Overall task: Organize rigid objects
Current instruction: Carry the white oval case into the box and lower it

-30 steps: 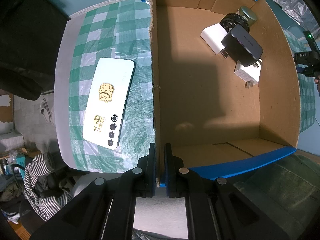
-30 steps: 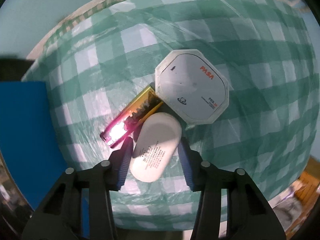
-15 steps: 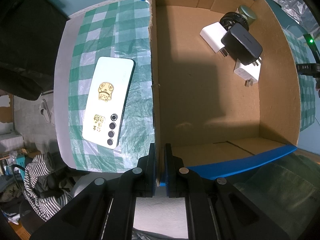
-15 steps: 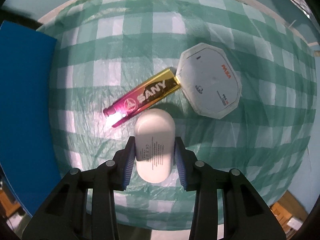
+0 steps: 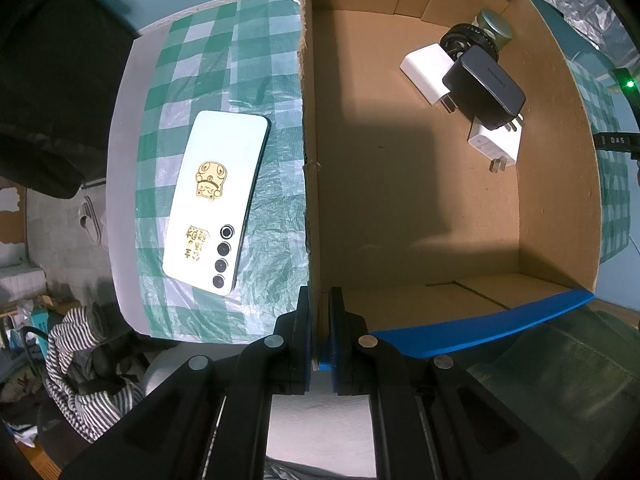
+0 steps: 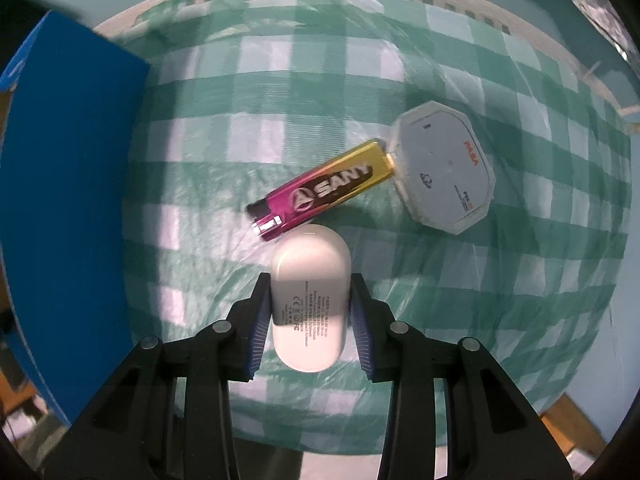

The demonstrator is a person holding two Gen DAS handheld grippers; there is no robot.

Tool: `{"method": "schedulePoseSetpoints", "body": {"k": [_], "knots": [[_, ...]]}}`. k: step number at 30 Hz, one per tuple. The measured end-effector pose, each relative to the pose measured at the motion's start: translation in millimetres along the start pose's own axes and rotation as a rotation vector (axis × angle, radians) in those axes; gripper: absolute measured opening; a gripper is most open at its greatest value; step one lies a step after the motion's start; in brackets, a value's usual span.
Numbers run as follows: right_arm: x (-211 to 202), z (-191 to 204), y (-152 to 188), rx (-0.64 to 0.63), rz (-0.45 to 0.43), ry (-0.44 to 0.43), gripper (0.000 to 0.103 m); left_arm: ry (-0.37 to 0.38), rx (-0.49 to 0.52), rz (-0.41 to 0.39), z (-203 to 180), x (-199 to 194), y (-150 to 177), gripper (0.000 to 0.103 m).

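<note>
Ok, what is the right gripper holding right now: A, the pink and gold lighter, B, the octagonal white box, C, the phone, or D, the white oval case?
D: the right gripper has its jaws pressed against both sides of the white oval case.

Box (image 5: 552, 184): its far end is running off the top edge of your left view.
Black charger (image 5: 484, 88): it is covering part of the two white chargers (image 5: 426, 68) and the round black thing (image 5: 460, 38) behind it.
White case (image 6: 308, 300): its small print is blurring too much for you to read.
Blue box wall (image 6: 68, 200): the left edge of your right view is cutting it off.
Floor clutter (image 5: 76, 360): it is blurring together beyond telling.
</note>
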State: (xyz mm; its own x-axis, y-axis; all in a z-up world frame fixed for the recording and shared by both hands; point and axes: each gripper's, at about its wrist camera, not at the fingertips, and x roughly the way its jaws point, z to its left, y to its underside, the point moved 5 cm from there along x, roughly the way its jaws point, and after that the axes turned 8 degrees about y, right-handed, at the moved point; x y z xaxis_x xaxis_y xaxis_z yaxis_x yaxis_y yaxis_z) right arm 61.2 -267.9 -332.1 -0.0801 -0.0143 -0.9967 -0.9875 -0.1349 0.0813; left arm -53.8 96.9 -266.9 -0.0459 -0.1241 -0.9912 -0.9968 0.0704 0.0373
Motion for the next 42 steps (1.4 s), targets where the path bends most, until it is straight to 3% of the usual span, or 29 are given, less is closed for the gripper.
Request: {"method": "schedulePoseSetpoints", "body": {"k": [25,34,42], "knots": [[-111.6,74.0,-15.5,-0.248,-0.145,-0.018,0.037,0.009,0.017,-0.005,-0.5,1.1,0.2,0.006],[-138.1,114.4,-26.7,-0.351,-0.194,-0.024,0.037,0.015,0.024,-0.010,-0.4,-0.7,1.1,0.006],[-136.0,153.4,-39.9,-0.423,-0.207,-0.013,0.037,0.016,0.022,-0.015,-1.0,-1.2,0.8,0.006]]}}
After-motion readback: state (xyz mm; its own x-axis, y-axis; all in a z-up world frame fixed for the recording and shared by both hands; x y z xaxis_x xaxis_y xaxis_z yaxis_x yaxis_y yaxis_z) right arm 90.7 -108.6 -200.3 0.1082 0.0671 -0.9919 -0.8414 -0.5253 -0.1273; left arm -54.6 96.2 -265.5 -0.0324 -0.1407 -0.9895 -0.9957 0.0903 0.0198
